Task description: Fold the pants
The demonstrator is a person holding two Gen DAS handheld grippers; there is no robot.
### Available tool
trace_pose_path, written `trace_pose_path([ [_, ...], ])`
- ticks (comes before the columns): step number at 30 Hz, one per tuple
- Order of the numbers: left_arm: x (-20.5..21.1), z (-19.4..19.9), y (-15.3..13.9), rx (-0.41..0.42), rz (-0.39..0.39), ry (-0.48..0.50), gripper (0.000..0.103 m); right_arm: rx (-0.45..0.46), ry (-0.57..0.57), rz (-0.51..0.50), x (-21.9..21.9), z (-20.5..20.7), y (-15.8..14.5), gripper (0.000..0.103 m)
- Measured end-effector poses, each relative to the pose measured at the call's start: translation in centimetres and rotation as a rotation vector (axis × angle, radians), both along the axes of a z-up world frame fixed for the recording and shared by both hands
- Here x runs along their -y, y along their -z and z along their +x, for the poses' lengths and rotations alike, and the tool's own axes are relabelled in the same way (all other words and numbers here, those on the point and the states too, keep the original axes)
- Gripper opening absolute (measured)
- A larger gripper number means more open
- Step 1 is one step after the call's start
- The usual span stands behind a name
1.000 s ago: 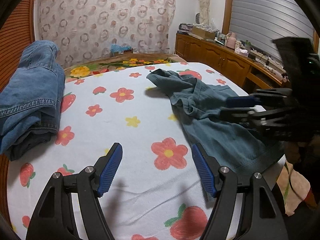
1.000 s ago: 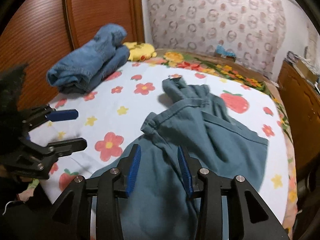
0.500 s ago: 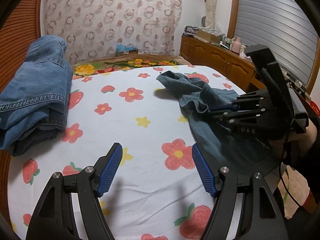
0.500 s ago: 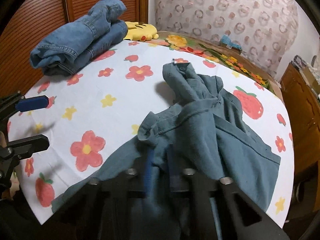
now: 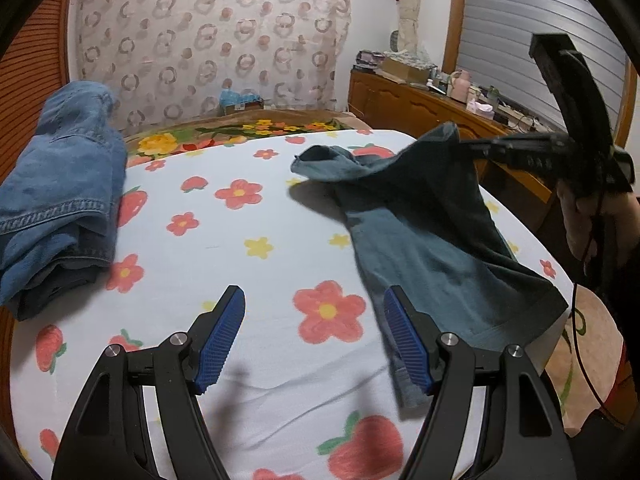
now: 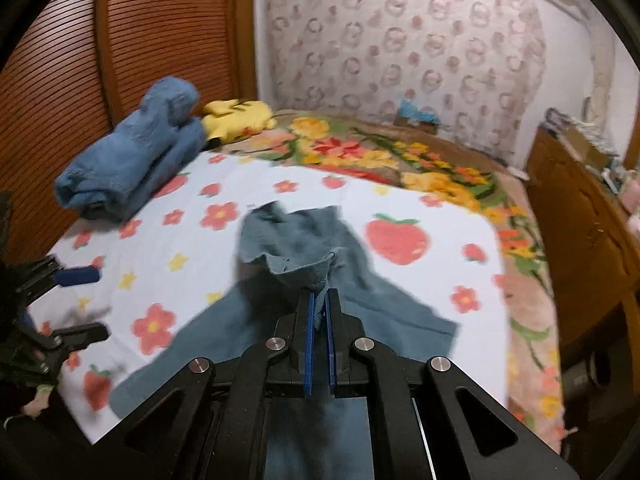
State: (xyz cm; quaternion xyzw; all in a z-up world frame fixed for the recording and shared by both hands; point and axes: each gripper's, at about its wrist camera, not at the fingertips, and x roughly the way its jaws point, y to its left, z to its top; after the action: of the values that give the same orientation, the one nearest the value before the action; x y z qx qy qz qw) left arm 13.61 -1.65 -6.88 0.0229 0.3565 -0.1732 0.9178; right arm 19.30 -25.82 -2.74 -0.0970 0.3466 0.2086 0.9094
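A folded pile of blue jeans [image 5: 60, 208] lies at the bed's left side on the flower-and-strawberry sheet [image 5: 224, 248]. A yellow pillow [image 6: 238, 118] touches the jeans. Behind hangs a ring-patterned curtain [image 5: 208, 44]; a cluttered wooden cabinet [image 5: 420, 104] stands along the right wall.

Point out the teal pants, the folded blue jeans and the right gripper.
teal pants [image 5: 432, 248], left wrist view, on the flat leg.
folded blue jeans [image 5: 60, 184], left wrist view, on the top layer.
right gripper [image 6: 319, 308], right wrist view, between the fingertips, shut on the pants' edge.
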Motion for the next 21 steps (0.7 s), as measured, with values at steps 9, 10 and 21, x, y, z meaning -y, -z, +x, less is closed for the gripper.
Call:
trace_pose_path([
  [9,1.8,0.0,0.4,-0.012,0.016,0.043,0.073,-0.046,0.223,-0.023,4.5,2.4,1.8,0.005],
  [10,1.9,-0.1,0.4,-0.015,0.018,0.046,0.073,-0.044,0.240,-0.033,4.7,2.4,2.1,0.005],
  [21,3.3,-0.2,1.0,-0.037,0.029,0.068,0.073,-0.076,0.169,0.037,3.7,1.5,3.2,0.033],
])
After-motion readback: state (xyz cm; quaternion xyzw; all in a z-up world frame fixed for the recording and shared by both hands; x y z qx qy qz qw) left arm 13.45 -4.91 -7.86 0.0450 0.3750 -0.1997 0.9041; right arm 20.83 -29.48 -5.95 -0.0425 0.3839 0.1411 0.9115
